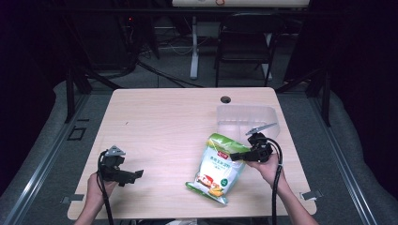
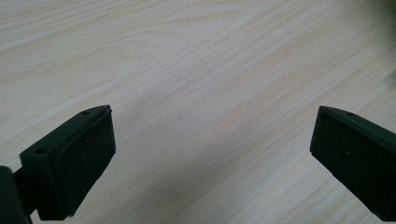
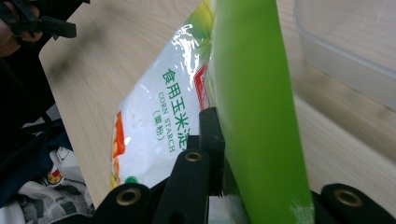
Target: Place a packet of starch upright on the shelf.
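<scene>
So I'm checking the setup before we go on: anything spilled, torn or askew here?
Nothing spilled or torn. The corn starch bag lies slanted on the table, its top edge pinched by the right gripper. The clear container sits upright; the left gripper is open.

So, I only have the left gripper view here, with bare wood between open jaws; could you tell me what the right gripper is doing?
Observer: The right gripper is shut on the corn starch bag, pinching its green top edge.
Operator: Thank you. Is the bag lifted?
Observer: Its bottom end rests on the table.
Operator: And is anything nearby?
Observer: A clear plastic container stands just behind the bag.
</scene>
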